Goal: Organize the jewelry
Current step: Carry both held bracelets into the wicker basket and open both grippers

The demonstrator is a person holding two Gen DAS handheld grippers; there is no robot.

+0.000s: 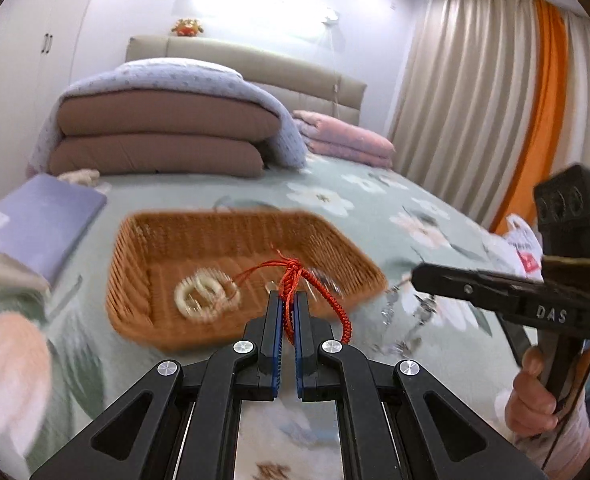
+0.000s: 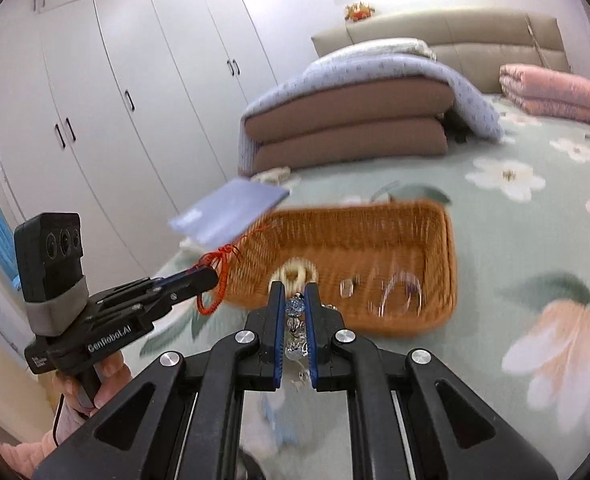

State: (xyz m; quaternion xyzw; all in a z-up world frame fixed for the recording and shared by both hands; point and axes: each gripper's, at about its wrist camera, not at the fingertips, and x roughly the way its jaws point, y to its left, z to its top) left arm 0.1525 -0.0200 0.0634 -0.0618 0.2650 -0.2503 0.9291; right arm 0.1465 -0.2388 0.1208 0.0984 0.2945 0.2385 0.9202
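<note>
jaws on both sides are clamped tight: left gripper (image 1: 288, 312) pinches a red cord bracelet (image 1: 295, 280), right gripper (image 2: 294, 304) a clear bead strand (image 2: 295, 322) hanging straight down between its pads. the wicker basket (image 2: 435, 240) sits on the bed just ahead and below both (left looks nearer). only the right view shows clear pieces (image 2: 395, 292) in there beside the white rings (image 1: 203, 294).

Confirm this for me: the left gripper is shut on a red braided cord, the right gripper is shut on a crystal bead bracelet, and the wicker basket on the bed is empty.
The basket is not empty: the right wrist view shows a cream ring piece and clear jewelry inside. The rest holds: left gripper shut on the red cord, right gripper on the crystal bead bracelet.
</note>
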